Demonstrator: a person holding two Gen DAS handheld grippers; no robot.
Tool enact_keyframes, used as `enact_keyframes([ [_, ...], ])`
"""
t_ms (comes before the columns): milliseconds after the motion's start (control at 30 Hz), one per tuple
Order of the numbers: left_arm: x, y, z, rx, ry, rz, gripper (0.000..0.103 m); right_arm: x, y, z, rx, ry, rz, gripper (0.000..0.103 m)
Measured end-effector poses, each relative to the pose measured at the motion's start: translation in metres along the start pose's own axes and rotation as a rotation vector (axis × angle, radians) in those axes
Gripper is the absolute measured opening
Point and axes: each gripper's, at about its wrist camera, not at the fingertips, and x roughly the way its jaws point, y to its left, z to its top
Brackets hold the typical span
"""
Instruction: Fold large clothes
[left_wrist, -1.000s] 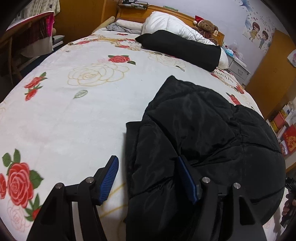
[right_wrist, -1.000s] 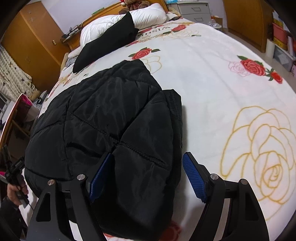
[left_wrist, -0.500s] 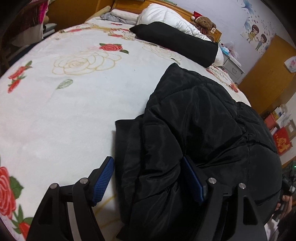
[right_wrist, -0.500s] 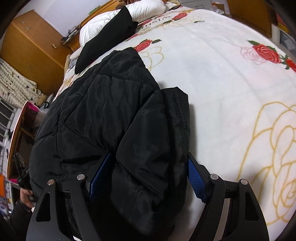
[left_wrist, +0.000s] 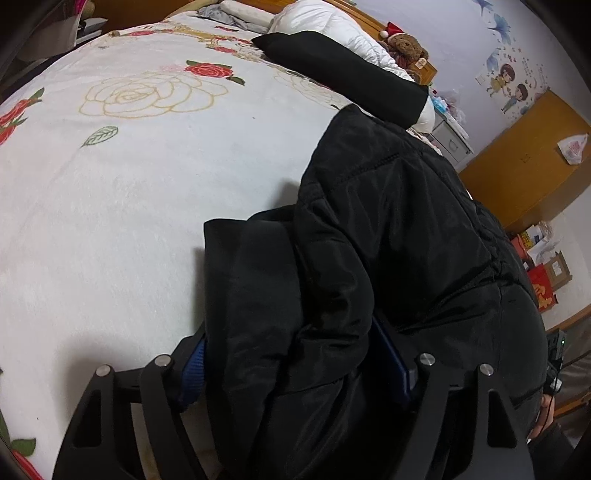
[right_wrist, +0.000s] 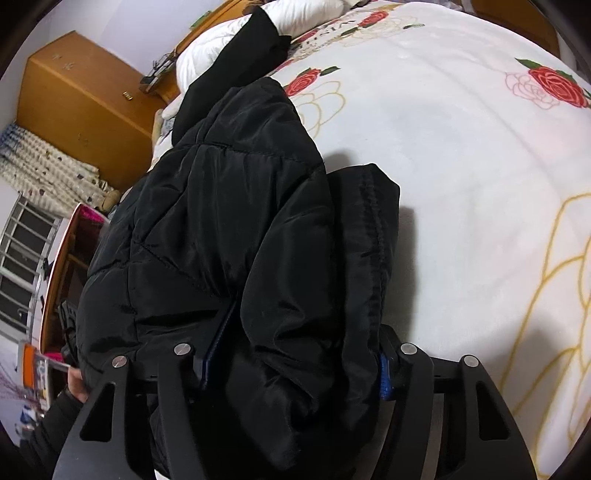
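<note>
Left wrist view: the left gripper (left_wrist: 295, 363) is straddling the near edge of a black padded jacket (left_wrist: 388, 236), which is lying on a bed (left_wrist: 129, 221) covered by a white rose-printed blanket. Its fingers (left_wrist: 194, 363), fitted with blue pads, have just been opening and are standing spread with a thick fold of the jacket bunched between them; whether the pads are pressing the cloth is hard to judge, since the fabric is hiding most of them. A black bolster (left_wrist: 343, 74) is lying across white pillows (left_wrist: 325, 26) near the headboard, beside a brown teddy bear (left_wrist: 404, 44).

Right wrist view: the right gripper (right_wrist: 295, 363) is bracketing the opposite near edge of the jacket (right_wrist: 221, 221). Its fingers (right_wrist: 386, 376) have just been closing, and both blue pads appear to be lying against the folded cloth, pinching it. A wooden wardrobe (right_wrist: 81, 99) is standing beyond the bed (right_wrist: 461, 166).
</note>
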Motion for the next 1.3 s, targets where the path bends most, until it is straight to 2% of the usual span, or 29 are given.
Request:
enact_keyframes([
  [133,0.011,-0.002,0.014,0.009,0.035,-0.010,0.080,0.009,0.000,0.010,-0.001,0.016,-0.003,0.062],
  [267,0.017,-0.006,0.020,0.014,0.036,0.001,0.080,0.014,-0.002,0.014,0.017,0.020,0.005,0.063],
  [367,0.012,-0.006,0.015,0.022,0.007,0.004,0.074,0.015,-0.003,0.012,0.038,0.015,0.018,0.063],
  [400,0.011,-0.008,0.013,0.027,0.000,0.008,0.070,0.015,-0.002,0.012,0.036,0.017,0.016,0.062],
  [433,0.009,-0.010,0.011,0.035,-0.006,0.014,0.064,0.014,0.000,0.012,0.029,0.017,0.015,0.060],
  [500,0.006,-0.017,0.009,0.060,-0.018,0.041,0.057,0.011,0.008,0.012,0.008,0.007,0.011,0.047],
  [733,-0.007,-0.041,0.014,0.113,-0.029,0.142,0.036,0.001,0.027,0.015,-0.037,-0.010,-0.052,0.030],
  [900,-0.025,-0.047,0.018,0.107,-0.047,0.148,0.031,-0.014,0.041,0.016,-0.056,-0.043,-0.079,0.024],
  [1300,-0.076,-0.066,0.022,0.127,-0.088,0.118,0.029,-0.060,0.064,0.011,-0.083,-0.082,-0.070,0.022],
])
